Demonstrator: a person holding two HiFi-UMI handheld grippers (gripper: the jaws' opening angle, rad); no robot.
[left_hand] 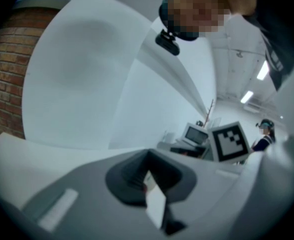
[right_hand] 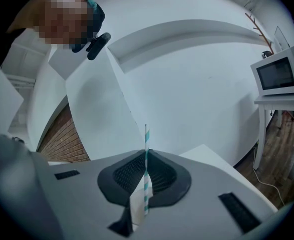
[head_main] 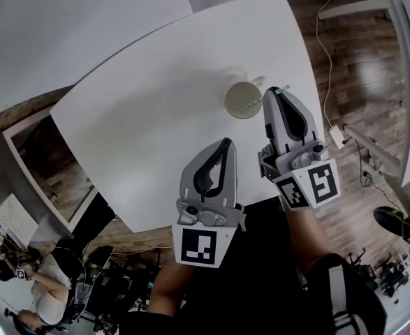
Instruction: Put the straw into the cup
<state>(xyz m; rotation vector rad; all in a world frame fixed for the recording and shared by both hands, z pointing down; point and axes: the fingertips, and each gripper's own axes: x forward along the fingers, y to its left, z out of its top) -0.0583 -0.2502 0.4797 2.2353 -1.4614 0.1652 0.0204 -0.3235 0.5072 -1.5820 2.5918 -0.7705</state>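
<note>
Teal-and-white striped straw (right_hand: 146, 151) (thin, straight)

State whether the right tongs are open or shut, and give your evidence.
Shut on the straw: in the right gripper view, the right tongs close against the striped straw from both sides, with no gap showing.

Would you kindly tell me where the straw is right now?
The straw is gripped in the right tongs; in the head view it reaches from them over the cup on the white table's far right.
</note>
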